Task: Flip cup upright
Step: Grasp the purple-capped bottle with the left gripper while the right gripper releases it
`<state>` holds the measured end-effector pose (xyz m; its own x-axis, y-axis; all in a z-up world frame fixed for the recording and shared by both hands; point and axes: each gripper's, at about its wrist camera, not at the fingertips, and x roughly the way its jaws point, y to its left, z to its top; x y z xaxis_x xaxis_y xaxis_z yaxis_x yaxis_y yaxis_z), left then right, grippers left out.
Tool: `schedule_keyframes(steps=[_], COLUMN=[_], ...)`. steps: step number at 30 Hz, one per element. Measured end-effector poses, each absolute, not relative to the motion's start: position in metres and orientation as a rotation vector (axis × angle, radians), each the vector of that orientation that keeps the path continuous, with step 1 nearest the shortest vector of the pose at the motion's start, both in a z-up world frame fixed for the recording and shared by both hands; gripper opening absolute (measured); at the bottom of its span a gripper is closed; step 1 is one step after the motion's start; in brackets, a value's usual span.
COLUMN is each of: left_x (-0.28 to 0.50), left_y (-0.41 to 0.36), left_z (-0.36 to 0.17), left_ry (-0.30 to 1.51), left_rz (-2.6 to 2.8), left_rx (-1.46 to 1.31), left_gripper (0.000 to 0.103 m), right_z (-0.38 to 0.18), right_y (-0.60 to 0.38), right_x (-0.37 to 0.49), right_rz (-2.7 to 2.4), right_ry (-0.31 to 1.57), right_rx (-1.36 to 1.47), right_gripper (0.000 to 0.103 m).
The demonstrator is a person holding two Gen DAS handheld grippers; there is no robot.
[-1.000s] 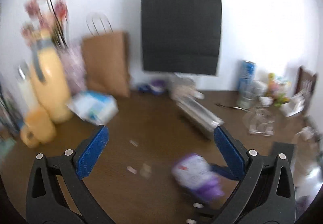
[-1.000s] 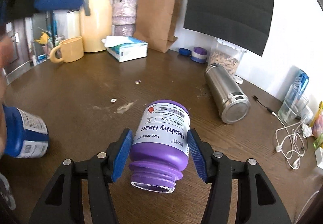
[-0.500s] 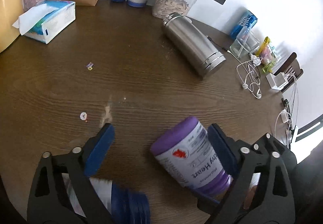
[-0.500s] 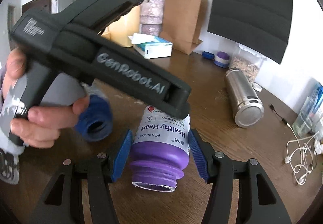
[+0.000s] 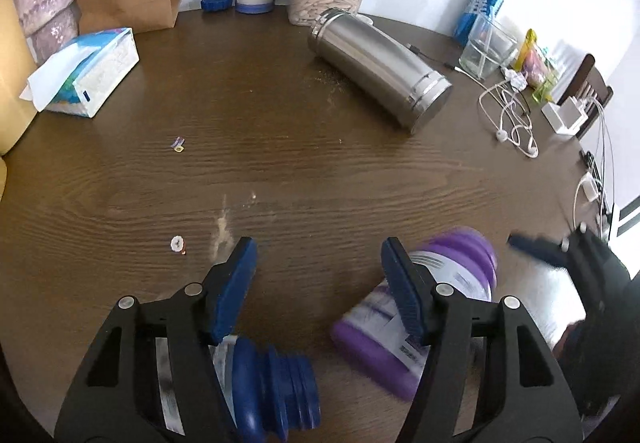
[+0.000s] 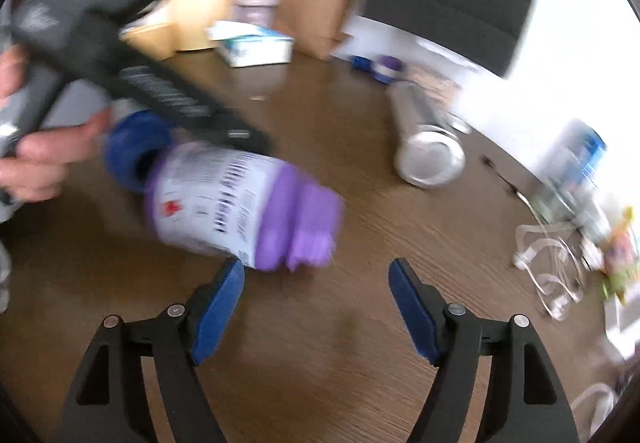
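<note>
The purple bottle [image 6: 240, 207] lay tipped on its side on the table [image 5: 320, 171], its open mouth toward the right wrist camera and blurred, just ahead of the right tongs [image 6: 316, 283]; those tongs stood apart and gripped nothing, the bottle touching or nearly touching the left pad, which of the two the blur hid; the left tongs [image 5: 318, 263] were likewise apart and empty, with a blue bottle [image 5: 272, 383] lying on its side directly beneath them; the purple one showed beside their right pad. Neither container was yet upright, so the step in hand looked like a regrasp; the next move would likely call for closing on a bottle's body and rotating it base-down; the steel flask [image 5: 380, 71] lay well apart, also on its side.
</note>
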<state>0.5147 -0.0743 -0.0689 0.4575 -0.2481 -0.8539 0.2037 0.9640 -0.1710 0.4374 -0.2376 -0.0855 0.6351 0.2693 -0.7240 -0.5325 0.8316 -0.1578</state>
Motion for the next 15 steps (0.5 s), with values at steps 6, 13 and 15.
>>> schedule_keyframes(steps=[6, 13, 15], left_x=[0.503, 0.512, 0.513], left_y=[-0.067, -0.087, -0.106], left_z=[-0.057, -0.07, -0.081], left_ry=[1.02, 1.143, 1.184], left_rz=[-0.381, -0.612, -0.645], left_rx=[-0.087, -0.206, -0.124], left_gripper=[0.069, 0.073, 0.072], right_z=[-0.083, -0.079, -0.077], right_y=[-0.251, -0.266, -0.276], right_x=[0.449, 0.456, 0.455], right_rz=[0.38, 0.409, 0.383], right_ry=[0.76, 0.768, 0.766], right_rx=[-0.298, -0.177, -0.151], right_gripper=[0.08, 0.08, 0.08])
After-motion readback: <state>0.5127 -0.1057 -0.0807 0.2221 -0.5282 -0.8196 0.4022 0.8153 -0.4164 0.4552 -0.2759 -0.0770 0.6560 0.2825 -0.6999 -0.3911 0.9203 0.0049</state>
